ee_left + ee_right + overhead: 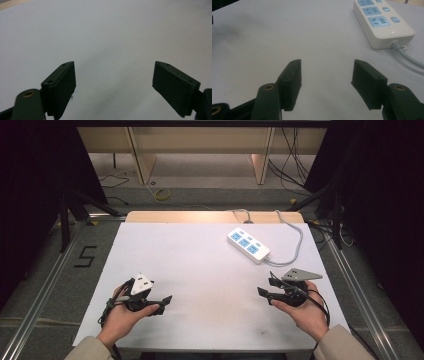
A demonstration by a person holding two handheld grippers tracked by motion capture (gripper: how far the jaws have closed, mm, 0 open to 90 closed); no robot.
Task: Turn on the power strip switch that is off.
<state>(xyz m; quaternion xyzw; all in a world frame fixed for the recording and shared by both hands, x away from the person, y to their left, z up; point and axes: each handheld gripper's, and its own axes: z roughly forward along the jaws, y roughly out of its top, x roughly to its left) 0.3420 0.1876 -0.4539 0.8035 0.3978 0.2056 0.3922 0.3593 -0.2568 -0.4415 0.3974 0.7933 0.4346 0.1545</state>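
The left tongs (165, 301) are resting low over the worktop (200, 270) with jaws spread wide and nothing between them; in the left gripper view the left tongs (113, 82) are facing bare white surface. The right tongs (264, 290) are also standing spread and empty, as the right gripper view confirms (325, 80).

The power strip (248, 244) is lying flat on the worktop, ahead of the right tongs and slightly to their outer side, well apart from the left tongs. In the right gripper view the power strip (382, 22) is sitting beyond and to the right of the jaw tips, not touching them. Its grey cable (295, 245) is leaving the near end and curving away toward the far edge.

Handling judgement: the strip is likely light, rigid and smooth-shelled, so it is prone to sliding under a sideways push. The recommended hold is across the narrow width of the body, near the cable end, clear of the blue sockets (374, 11). The cable is stiff enough to drag or twist the strip when it is lifted.
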